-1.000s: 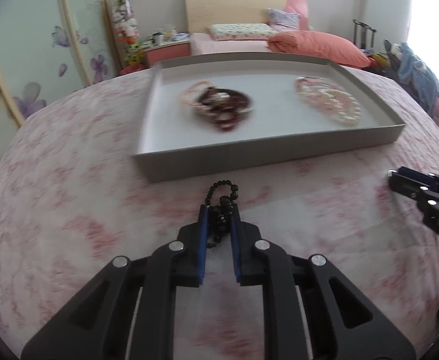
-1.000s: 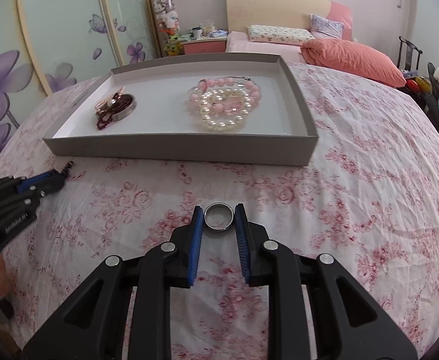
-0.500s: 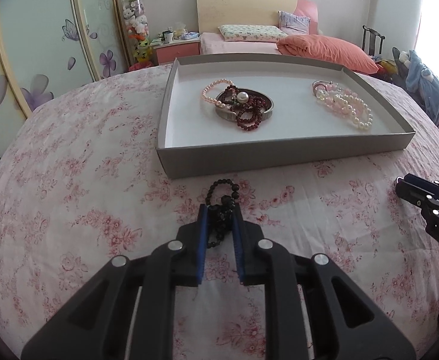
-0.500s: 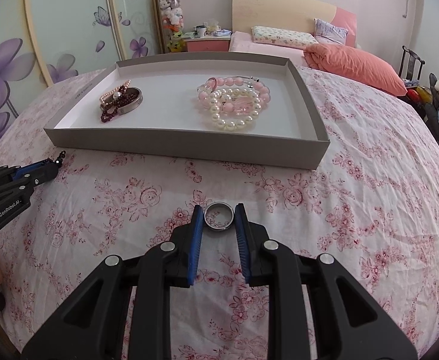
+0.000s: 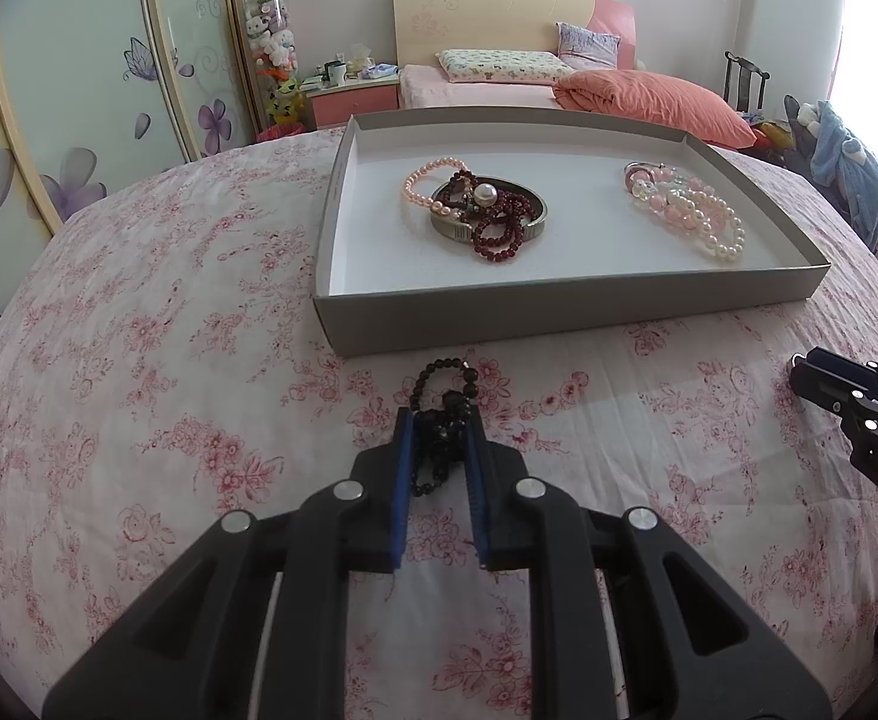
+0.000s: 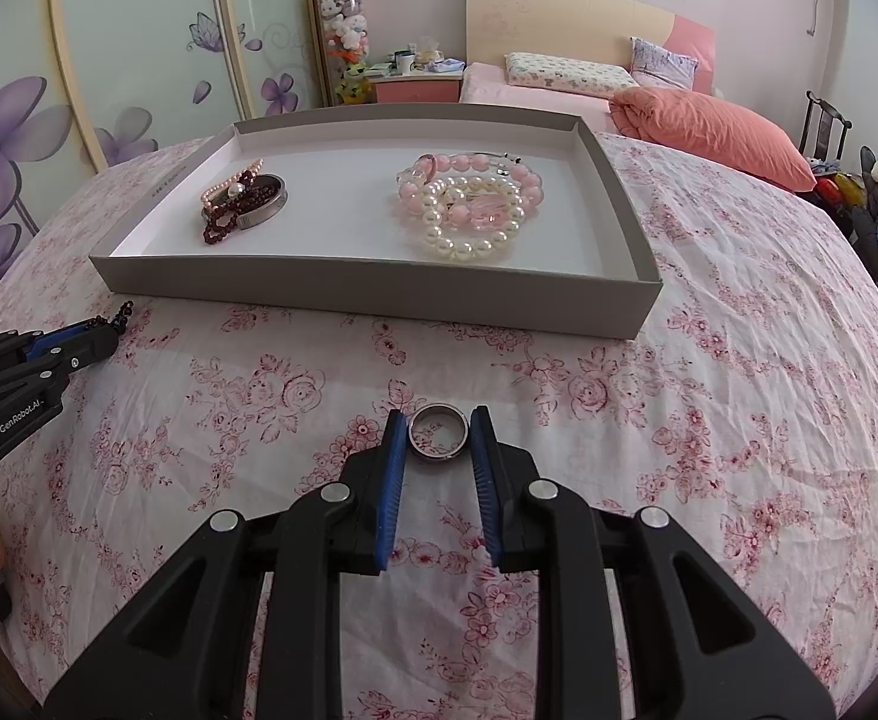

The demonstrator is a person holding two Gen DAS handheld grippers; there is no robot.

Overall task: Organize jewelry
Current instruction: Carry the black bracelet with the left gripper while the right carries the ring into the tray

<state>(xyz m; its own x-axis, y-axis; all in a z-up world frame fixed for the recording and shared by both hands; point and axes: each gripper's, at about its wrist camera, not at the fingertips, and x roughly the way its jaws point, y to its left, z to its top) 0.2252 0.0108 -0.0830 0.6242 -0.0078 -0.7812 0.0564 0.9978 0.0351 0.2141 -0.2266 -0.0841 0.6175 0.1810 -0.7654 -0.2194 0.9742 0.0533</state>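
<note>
Both clamped: beads (image 5: 439,420), ring (image 6: 438,433) (between fingers)

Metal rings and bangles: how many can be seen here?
2. One metal ring is held between the right gripper's jaws above the floral cloth. One metal bangle lies in the tray's left part, under bead strings; more may be hidden.

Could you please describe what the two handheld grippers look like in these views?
Both the left gripper and right gripper are matte black plastic, with angular linkage arms that have cut-out openings and round silver pivot pins. Each has two straight fingers lined inside with ribbed blue pads. White lettering on the left one's side reads GenRobot.AI. No cables or sleeves show.
</note>
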